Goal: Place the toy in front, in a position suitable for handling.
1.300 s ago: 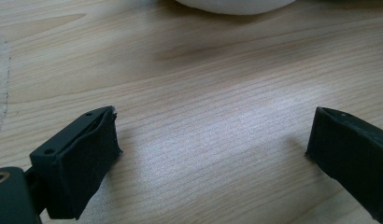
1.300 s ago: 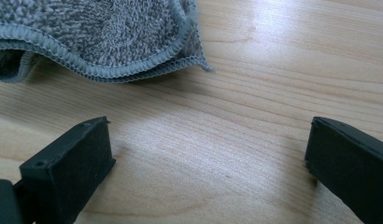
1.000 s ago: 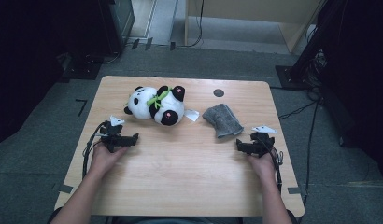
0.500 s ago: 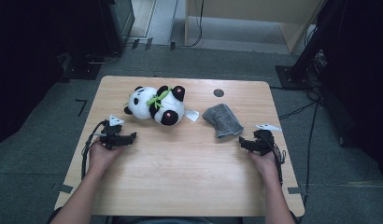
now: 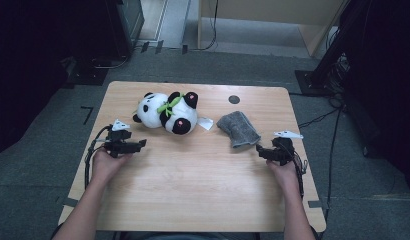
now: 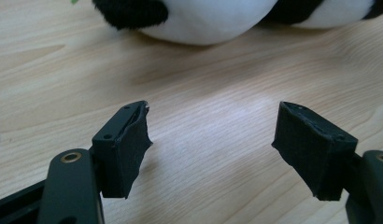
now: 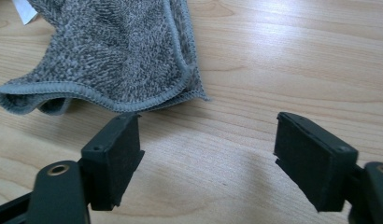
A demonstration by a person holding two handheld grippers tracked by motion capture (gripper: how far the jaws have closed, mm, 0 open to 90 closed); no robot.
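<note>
A black-and-white plush panda (image 5: 165, 112) with a green ribbon lies on its side at the back left of the wooden table (image 5: 203, 190). Its white belly (image 6: 213, 18) fills the top of the left gripper view. A folded grey towel (image 5: 238, 128) lies at the back right. My left gripper (image 5: 142, 144) rests on the table in front of the panda, open, its jaws (image 6: 213, 140) having just closed partway on nothing. My right gripper (image 5: 259, 150) sits just short of the towel's hem (image 7: 115, 51), also open and just closing, with bare wood between its jaws (image 7: 208, 149).
A white tag (image 5: 205, 123) lies between the panda and the towel. A dark round hole (image 5: 234, 99) sits near the table's far edge. Bare wood stretches between the two hands and toward the near edge. Dark equipment and cables stand on the floor around the table.
Both grippers' jaws look a little narrower than a second ago. The hands, the panda and the towel have stayed in place.
</note>
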